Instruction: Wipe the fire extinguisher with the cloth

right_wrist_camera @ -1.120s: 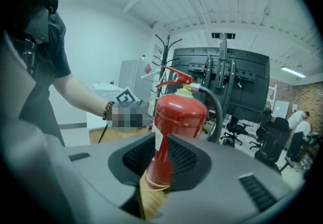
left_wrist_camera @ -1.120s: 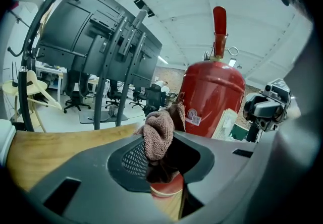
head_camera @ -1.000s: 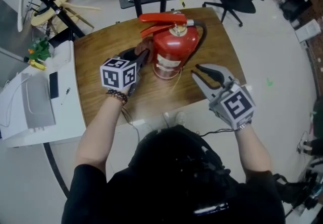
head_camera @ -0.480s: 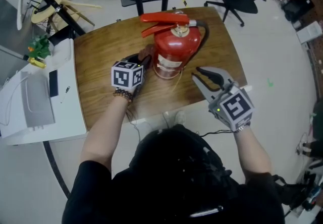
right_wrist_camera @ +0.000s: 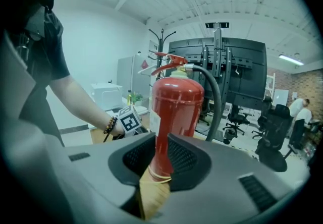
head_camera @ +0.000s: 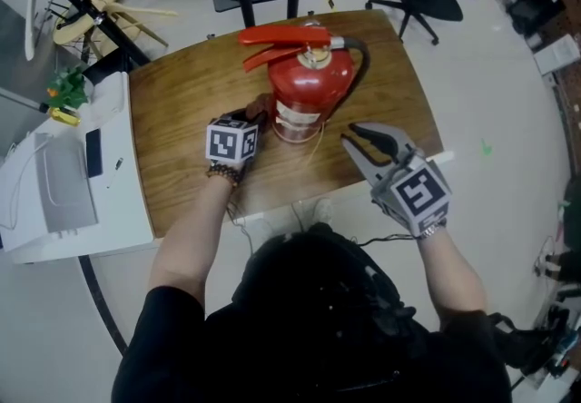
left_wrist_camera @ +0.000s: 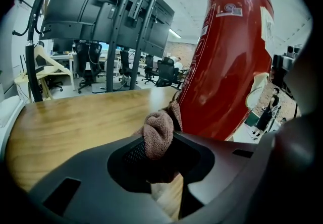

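One upright fire extinguisher (head_camera: 309, 88) (handle (head_camera: 277, 35) pointing left)

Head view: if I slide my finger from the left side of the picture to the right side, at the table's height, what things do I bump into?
The white machine → left tool, pinching the cloth → fire extinguisher → right tool, its jaws apart.
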Demonstrator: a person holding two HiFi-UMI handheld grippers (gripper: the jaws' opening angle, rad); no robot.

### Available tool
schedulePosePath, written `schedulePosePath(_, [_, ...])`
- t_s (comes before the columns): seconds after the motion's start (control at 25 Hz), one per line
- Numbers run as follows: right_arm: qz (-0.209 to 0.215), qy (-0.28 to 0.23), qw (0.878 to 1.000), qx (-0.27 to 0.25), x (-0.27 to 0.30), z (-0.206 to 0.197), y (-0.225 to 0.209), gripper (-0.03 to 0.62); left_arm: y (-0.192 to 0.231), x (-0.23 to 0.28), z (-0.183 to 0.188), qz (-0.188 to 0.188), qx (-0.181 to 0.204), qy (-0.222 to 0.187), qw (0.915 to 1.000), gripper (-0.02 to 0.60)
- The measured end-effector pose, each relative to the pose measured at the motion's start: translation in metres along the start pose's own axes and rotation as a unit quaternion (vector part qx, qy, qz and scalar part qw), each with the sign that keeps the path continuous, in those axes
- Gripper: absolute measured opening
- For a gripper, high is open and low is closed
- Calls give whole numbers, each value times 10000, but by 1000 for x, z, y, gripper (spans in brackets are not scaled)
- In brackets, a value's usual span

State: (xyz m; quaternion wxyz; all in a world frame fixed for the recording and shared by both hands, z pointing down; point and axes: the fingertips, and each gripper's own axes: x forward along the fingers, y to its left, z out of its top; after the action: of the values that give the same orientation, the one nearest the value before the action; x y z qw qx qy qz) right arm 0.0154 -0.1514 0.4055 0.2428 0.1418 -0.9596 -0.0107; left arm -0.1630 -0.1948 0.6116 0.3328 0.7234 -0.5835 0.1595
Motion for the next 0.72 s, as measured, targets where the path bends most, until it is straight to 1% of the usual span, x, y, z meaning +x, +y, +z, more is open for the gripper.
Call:
schedulePosePath(0.32, [-23,183,9992,341,9,-21,-12,73,2,10,-10,233,-99,235,9994,97])
schedulePosePath(0.52, [-11,350,9975,618,16,-38,-23,20,5,14,-12,412,-196,321,9984,97])
schedulePosePath(0.6, [41,365,9972,655,16,-43,-26,15,7,12,-11,485,-256,309,9980,97])
schedulePosePath(0.72, [127,350,9971,665,14,-48,-33,15,14,4,-2,627,-388,165,9971,98])
